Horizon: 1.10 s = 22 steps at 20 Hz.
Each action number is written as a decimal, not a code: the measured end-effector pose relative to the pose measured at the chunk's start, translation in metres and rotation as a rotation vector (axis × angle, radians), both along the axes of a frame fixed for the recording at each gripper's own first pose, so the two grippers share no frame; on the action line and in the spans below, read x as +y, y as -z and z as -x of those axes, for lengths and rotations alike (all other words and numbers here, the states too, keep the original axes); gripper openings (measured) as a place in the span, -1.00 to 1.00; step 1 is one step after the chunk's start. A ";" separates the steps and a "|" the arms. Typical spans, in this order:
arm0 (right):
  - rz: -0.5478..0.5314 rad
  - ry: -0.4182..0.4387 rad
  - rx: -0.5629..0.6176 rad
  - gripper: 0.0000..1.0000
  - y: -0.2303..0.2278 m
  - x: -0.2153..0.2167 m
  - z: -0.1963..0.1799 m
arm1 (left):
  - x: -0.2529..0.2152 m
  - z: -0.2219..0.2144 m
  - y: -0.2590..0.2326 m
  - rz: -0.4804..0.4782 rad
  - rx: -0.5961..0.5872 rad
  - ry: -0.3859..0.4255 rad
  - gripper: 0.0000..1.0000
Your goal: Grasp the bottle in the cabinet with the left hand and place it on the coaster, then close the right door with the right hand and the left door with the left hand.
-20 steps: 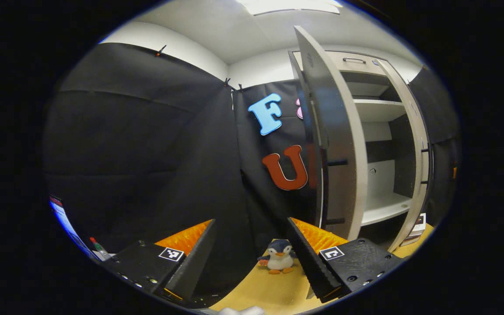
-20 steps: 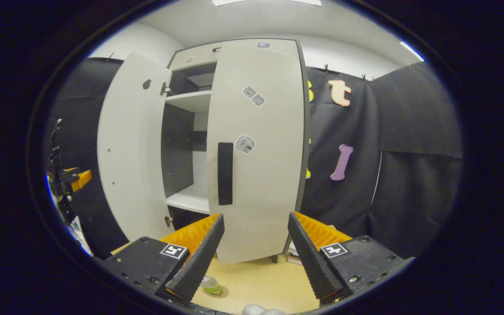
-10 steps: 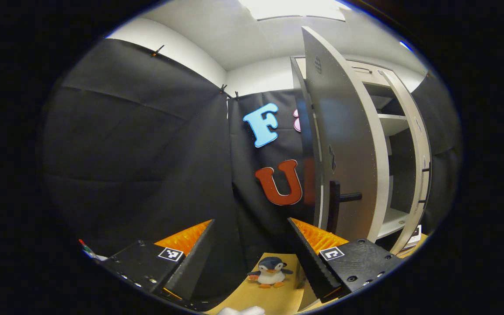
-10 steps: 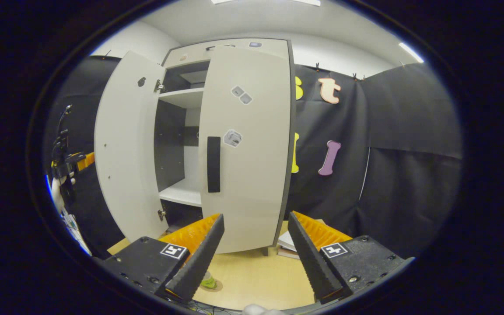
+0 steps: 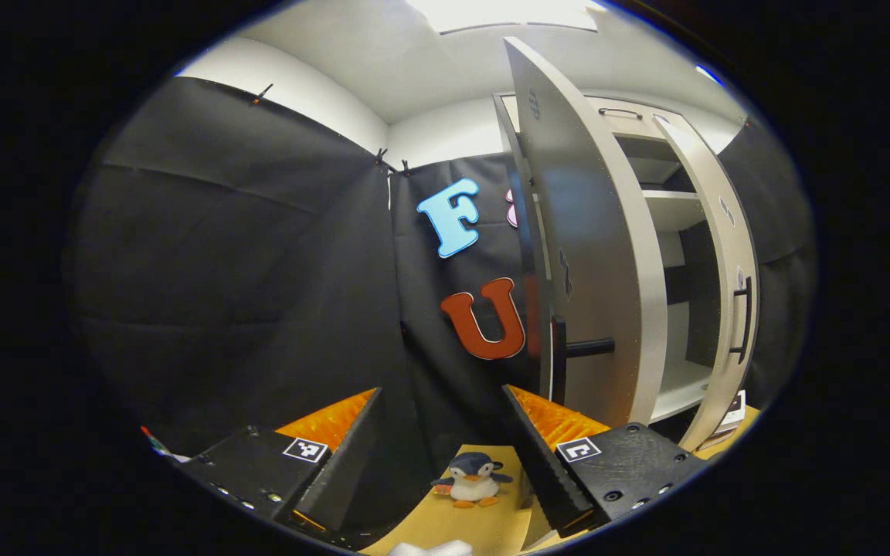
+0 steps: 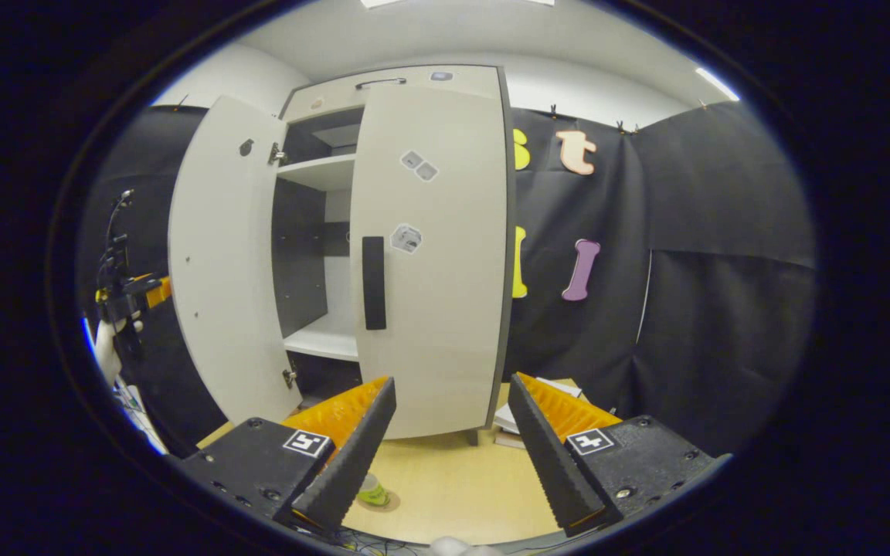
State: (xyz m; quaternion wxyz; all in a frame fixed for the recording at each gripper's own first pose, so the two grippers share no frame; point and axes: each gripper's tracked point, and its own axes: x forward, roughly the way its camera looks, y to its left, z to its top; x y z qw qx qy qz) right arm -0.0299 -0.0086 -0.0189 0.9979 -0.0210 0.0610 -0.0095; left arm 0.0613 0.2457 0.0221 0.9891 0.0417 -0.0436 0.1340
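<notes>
Your left gripper (image 5: pixel 439 455) and right gripper (image 6: pixel 449 452): each has black housings with screw heads, a square black-and-white marker per side, and two tapering ribbed fingers.

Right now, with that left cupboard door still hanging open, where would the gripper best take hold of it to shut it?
Probably the dark bar handle on the left door, which juts from the door's outer face near its free edge. The left gripper is open beside that face, so it could come from there, or simply press near the free edge, farthest from the hinges.

Bottle (image 6: pixel 371 489) on coaster (image 6: pixel 380 501), before cabinet (image 6: pixel 321 255).
</notes>
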 end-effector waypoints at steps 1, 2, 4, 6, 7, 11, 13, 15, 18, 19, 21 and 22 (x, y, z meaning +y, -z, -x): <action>-0.001 -0.003 0.000 0.93 0.001 -0.001 0.001 | -0.003 -0.001 0.000 -0.005 0.000 0.001 0.90; -0.004 -0.005 0.000 0.93 0.001 -0.002 0.000 | -0.003 -0.001 -0.002 -0.013 -0.002 -0.005 0.92; -0.013 -0.013 0.004 0.93 0.003 -0.006 0.001 | -0.004 0.001 -0.002 -0.017 0.006 -0.020 0.75; -0.023 -0.021 0.002 0.93 0.003 -0.011 0.000 | -0.006 0.002 -0.001 -0.012 0.013 -0.023 0.76; -0.026 -0.024 0.000 0.93 0.002 -0.015 -0.001 | -0.008 0.002 0.000 -0.013 0.016 -0.023 0.76; -0.016 -0.035 -0.005 0.89 0.001 -0.030 -0.002 | -0.027 0.001 -0.003 -0.031 0.027 -0.022 0.75; -0.024 -0.039 -0.005 0.93 -0.001 -0.038 -0.002 | -0.038 0.002 -0.002 -0.036 0.028 -0.023 0.75; -0.029 -0.047 -0.004 0.93 -0.003 -0.045 -0.003 | -0.048 0.003 -0.002 -0.033 0.027 -0.022 0.75; -0.020 -0.050 -0.005 0.93 -0.006 -0.056 -0.003 | -0.063 0.002 -0.001 -0.028 0.027 -0.016 0.75; -0.020 -0.052 -0.004 0.89 -0.007 -0.059 -0.003 | -0.070 0.002 -0.001 -0.029 0.029 -0.012 0.75; -0.020 -0.054 -0.003 0.89 -0.008 -0.064 -0.003 | -0.082 0.001 0.000 -0.029 0.030 -0.003 0.75; -0.021 -0.056 -0.002 0.89 -0.008 -0.065 -0.003 | -0.088 0.000 0.000 -0.026 0.028 0.003 0.75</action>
